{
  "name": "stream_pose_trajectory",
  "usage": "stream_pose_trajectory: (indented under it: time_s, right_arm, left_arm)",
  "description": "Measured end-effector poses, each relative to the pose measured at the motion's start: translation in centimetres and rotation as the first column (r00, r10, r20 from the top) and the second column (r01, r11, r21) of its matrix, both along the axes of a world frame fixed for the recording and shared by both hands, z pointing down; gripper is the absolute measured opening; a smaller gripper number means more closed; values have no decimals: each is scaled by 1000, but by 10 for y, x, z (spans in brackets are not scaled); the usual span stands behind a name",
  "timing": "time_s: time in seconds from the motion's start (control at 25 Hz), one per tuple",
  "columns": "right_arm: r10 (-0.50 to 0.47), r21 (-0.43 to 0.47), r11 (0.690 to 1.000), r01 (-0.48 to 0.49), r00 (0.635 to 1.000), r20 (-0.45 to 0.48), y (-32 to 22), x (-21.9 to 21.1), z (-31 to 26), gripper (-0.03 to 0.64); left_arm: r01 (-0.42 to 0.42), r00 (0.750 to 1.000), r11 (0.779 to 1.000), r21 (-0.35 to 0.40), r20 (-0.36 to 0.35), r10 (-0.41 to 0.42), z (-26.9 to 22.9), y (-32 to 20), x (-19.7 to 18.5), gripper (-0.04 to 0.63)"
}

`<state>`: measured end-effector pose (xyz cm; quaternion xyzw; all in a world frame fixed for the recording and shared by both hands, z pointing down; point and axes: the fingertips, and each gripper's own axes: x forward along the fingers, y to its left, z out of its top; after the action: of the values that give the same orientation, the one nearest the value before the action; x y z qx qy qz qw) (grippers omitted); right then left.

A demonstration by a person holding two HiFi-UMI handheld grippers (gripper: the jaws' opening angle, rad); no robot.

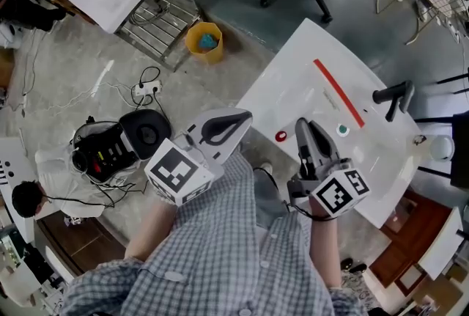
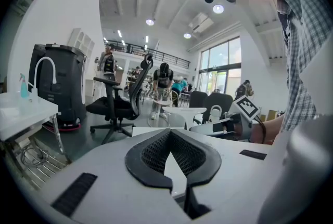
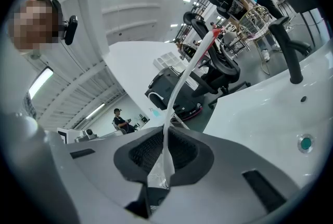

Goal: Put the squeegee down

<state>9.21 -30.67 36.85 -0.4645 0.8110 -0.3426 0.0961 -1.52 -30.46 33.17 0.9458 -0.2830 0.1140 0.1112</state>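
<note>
white-handled squeegee [image 3: 174, 98] is pinched edge-on in the right gripper [image 3: 165, 133] over the white table [image 1: 293, 91], seemingly ready to be lowered, while the left gripper [image 2: 169, 134] hangs closed on nothing.

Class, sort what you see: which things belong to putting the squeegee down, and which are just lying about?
Job: squeegee, right tool gripping it, white counter.
Lying about: yellow bucket, black tap, office chair, empty left tool.
</note>
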Motion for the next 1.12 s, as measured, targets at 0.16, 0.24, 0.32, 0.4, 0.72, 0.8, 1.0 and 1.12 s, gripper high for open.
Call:
stream_pose_trajectory:
  time_s: [0.16,0.24,0.32,0.4,0.72,0.8,1.0,1.12]
  right_arm:
    - [-3,-20,1000,3,1000,4,-8,-8,8,29]
    - [-1,-33,999,1,1000,9,-12,-11,12,29]
    - [1,-48,999,0,1000,8,-15,-14,17,31]
    - [-2,-61,998,2,1000,0,-18,-19,22,29]
    - [-15,-124,992,13,1000,-12,-32,-40,44,29]
    - [-15,-140,990,14,1000,-6,-34,-43,49,31]
    - [-15,-191,982,18,1000,18,-39,-53,62,29]
    - [-14,-214,977,20,999,29,-44,-60,70,29]
  left_arm:
    - [-4,1000,1000,-3,-2,4,3,-7,-7,6]
    - [-4,1000,1000,-8,0,4,4,-10,-10,6]
    - [-6,1000,1000,-13,1,6,5,-12,-13,6]
    - [-7,1000,1000,-19,1,7,7,-14,-17,6]
    - [-7,1000,999,-54,-1,7,17,-23,-35,6]
    - [-11,1000,998,-64,3,11,21,-25,-36,6]
    - [-34,999,997,-74,1,34,26,-30,-36,6]
    - [-59,998,996,-70,18,61,29,-34,-35,6]
